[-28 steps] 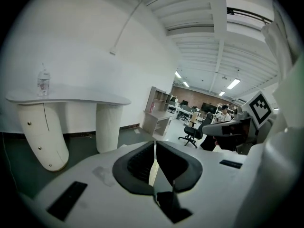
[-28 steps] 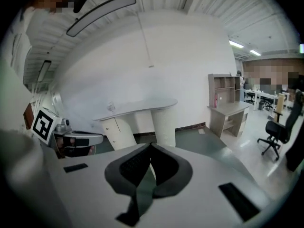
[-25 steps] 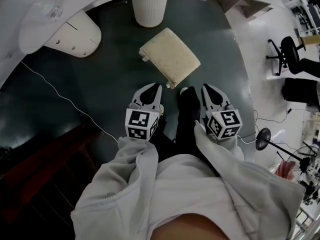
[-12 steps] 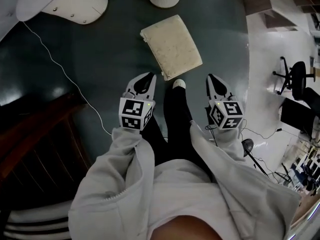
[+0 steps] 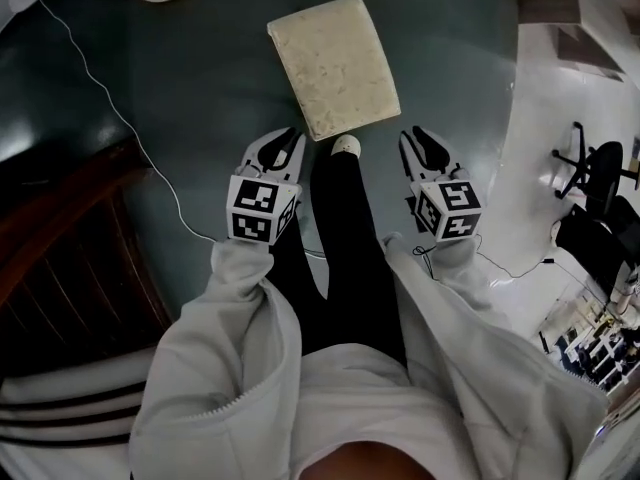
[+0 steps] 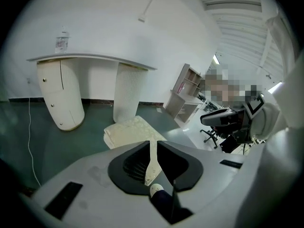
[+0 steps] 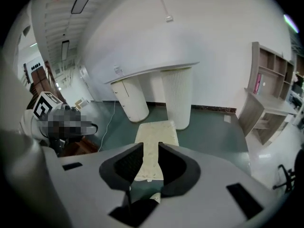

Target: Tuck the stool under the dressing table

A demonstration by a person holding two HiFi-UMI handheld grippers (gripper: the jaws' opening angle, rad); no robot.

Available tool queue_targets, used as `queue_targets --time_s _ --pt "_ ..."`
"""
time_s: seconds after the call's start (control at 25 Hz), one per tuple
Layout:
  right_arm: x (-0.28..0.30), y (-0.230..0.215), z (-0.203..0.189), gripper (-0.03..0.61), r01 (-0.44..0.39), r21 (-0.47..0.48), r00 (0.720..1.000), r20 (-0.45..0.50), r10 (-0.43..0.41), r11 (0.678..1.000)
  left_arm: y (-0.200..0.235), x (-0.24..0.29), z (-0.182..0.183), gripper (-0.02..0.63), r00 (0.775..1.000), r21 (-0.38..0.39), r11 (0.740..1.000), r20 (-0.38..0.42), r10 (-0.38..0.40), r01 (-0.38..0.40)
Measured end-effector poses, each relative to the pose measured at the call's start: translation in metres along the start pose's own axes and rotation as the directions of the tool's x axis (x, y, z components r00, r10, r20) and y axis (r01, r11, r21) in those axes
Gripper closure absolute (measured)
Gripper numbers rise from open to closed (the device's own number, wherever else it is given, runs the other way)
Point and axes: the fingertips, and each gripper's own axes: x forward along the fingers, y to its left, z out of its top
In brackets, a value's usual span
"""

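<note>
Stool (image 5: 333,65) nearer, both hands lower. Left gripper (image 5: 283,140) fingers clenched, empty; right gripper (image 5: 422,143) fingers just opening, empty. Approach step; next, probably grip seat, slide under bench (image 6: 90,60)

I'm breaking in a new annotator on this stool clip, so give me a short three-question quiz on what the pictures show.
1. True or false: the stool already stands under the dressing table.
2. Which gripper's jaws stand apart? A) left gripper B) right gripper C) both
3. Fill in the gap: a thin white ___ runs across the dark floor on the person's left.

Key
1. False. The stool stands out on the floor in front of the table.
2. B. Its jaws have just been opening, and nothing is held between them. The left gripper's jaws are together.
3. cable
</note>
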Motion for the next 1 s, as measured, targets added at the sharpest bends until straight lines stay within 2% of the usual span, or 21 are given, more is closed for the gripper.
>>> queue_targets --time_s 0.2,0.36,0.6,0.84,0.92,1.0 --pt "0.022 -0.026 -0.037 0.4 -0.029 -0.041 0.997 -0.068 0.026 0.999 -0.006 0.023 -0.037 0.583 0.998 -0.021 1.0 -0.066 0.022 -0.024" --pt "0.046 -0.044 -0.074 0.374 -0.044 -0.064 0.992 -0.124 0.036 0.997 -0.013 0.046 -0.076 0.479 0.988 -0.026 1.0 -0.157 0.001 -0.005" --pt "0.09 -0.062 -0.119 0.337 -0.078 -0.086 0.978 -0.2 0.059 0.993 -0.01 0.089 -0.132 0.42 0.966 -0.043 0.999 -0.258 -0.001 -0.011" --pt "0.126 -0.076 -0.15 0.292 -0.1 -0.129 0.964 -0.257 0.064 0.987 0.005 0.13 -0.176 0.394 0.946 -0.059 0.998 -0.324 0.014 -0.035" --pt "0.138 -0.081 -0.158 0.265 -0.106 -0.159 0.96 -0.274 0.059 0.982 0.01 0.142 -0.19 0.382 0.934 -0.063 0.997 -0.357 0.011 -0.036" --pt "0.147 -0.087 -0.166 0.249 -0.114 -0.185 0.954 -0.294 0.055 0.976 0.01 0.153 -0.209 0.362 0.911 -0.055 0.998 -0.413 0.005 -0.03"
